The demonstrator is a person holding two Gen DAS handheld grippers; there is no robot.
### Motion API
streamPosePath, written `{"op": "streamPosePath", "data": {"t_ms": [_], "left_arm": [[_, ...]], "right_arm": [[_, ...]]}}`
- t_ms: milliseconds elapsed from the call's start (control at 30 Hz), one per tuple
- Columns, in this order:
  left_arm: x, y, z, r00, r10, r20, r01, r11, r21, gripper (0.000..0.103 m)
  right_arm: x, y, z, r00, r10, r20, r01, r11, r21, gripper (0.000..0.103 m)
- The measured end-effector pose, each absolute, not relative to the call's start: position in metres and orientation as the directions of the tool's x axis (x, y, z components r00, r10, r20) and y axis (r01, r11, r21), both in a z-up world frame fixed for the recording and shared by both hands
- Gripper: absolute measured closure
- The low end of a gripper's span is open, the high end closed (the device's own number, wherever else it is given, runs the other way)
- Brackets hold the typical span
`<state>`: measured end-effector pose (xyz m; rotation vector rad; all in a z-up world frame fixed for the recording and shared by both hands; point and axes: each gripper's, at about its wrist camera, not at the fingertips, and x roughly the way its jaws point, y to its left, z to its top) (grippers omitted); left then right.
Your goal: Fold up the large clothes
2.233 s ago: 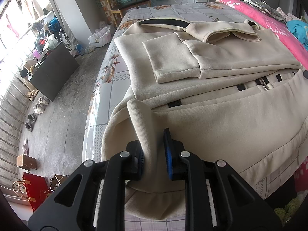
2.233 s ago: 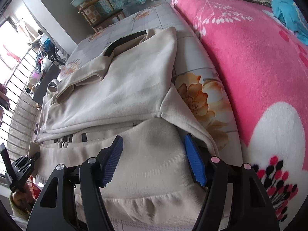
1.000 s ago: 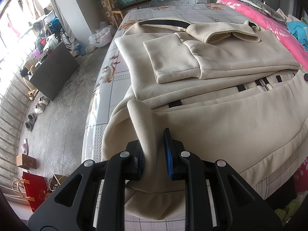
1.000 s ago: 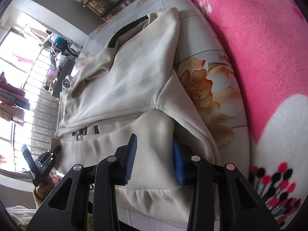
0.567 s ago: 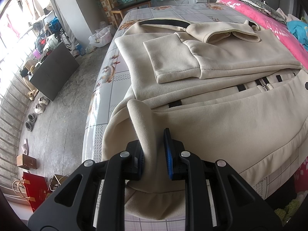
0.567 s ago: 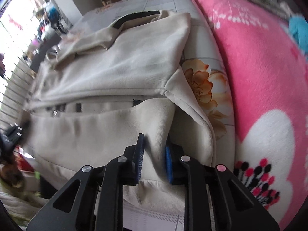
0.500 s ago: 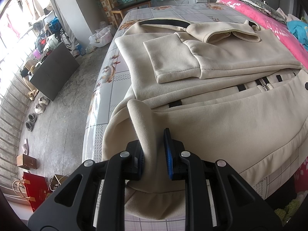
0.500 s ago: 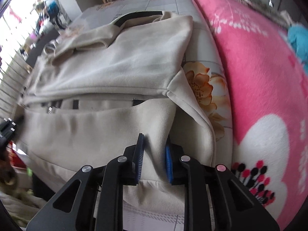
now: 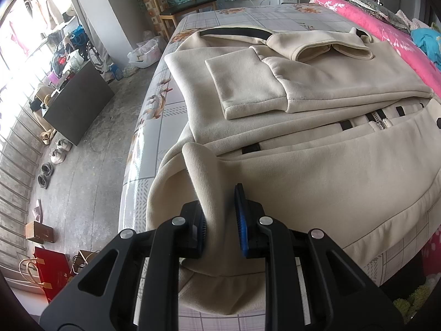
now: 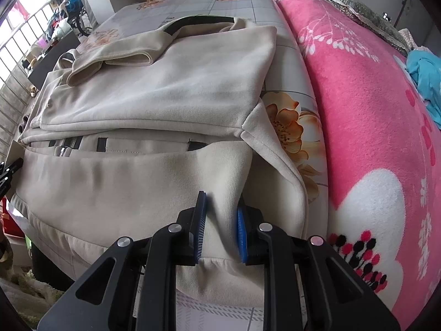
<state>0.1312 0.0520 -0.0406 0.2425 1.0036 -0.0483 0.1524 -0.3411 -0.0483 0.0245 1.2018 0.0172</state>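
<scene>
A large beige zip jacket [image 9: 317,171] lies across the bed with both sleeves [image 9: 245,85] folded onto its chest. My left gripper [image 9: 220,218] is shut on a pinched ridge of the jacket's hem at its left corner. In the right wrist view the same beige jacket [image 10: 165,88] fills the middle, and my right gripper [image 10: 220,218] is shut on a fold of the hem at the right corner. The left gripper's tip [image 10: 8,173] shows at that view's left edge. The zipper [image 9: 380,117] runs just beyond the held hem.
The bed sheet [image 9: 162,102] has a grey check with orange flowers [image 10: 286,121]. A thick pink blanket [image 10: 372,110] lies along the right side. Left of the bed is bare floor [image 9: 91,149] with shoes, a dark cabinet [image 9: 74,102] and a wooden chair [image 9: 179,8].
My right gripper closed from wide open onto the hem fold and rolled upright, shifting sideways. The left gripper and its pinch of hem have stayed still.
</scene>
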Motion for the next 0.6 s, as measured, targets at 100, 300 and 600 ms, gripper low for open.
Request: {"op": "streamPosePath", "data": {"t_ms": [100,300,600], "left_arm": [[0.1310,0.0519,-0.0407,0.539,0.073,-0.839,0.152,0.971,0.182,0.084],[0.1311,0.0516,-0.0407,0.538,0.074,-0.839,0.152,0.971,0.183,0.084],[0.1300,0.0518,-0.0406,0.539,0.077,-0.839,0.150,0.971,0.186,0.084]], "right_arm": [[0.1520,-0.3407,-0.0489,0.361,0.022,-0.932,0.000,1.000,0.024,0.083],[0.1522,-0.3403,-0.0493,0.363,0.018,-0.932,0.000,1.000,0.019,0.083],[0.1518,-0.3404,-0.0495,0.364,0.017,-0.931,0.000,1.000,0.018,0.083]]}}
